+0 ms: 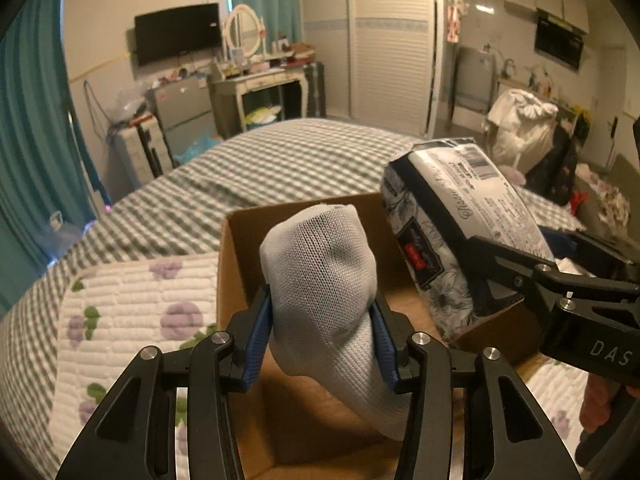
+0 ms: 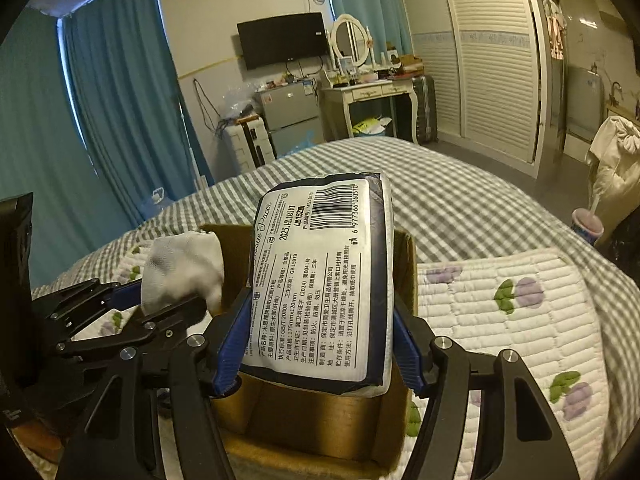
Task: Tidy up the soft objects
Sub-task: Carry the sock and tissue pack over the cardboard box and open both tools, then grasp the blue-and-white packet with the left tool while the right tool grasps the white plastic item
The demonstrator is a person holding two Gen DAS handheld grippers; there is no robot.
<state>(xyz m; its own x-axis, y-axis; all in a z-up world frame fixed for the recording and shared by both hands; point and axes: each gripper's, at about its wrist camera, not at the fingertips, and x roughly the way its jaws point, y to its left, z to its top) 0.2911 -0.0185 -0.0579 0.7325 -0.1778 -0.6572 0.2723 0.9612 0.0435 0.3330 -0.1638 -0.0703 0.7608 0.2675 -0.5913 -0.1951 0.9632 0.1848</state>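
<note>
My left gripper (image 1: 322,330) is shut on a grey-white sock (image 1: 324,280) and holds it above an open cardboard box (image 1: 240,232) on the bed. My right gripper (image 2: 320,320) is shut on a pack of tissue paper (image 2: 320,276) with a barcode label, held over the same box (image 2: 404,280). In the left wrist view the tissue pack (image 1: 460,216) and right gripper (image 1: 476,264) hang at the right, over the box's right side. In the right wrist view the sock (image 2: 180,276) and left gripper (image 2: 160,308) are to the left.
The box sits on a white quilted pad with purple flowers (image 2: 500,312) on a grey checked bedspread (image 1: 280,160). Beyond the bed stand a dressing table (image 2: 372,92), a small fridge (image 2: 292,116), teal curtains (image 2: 120,120) and louvred wardrobe doors (image 2: 492,60).
</note>
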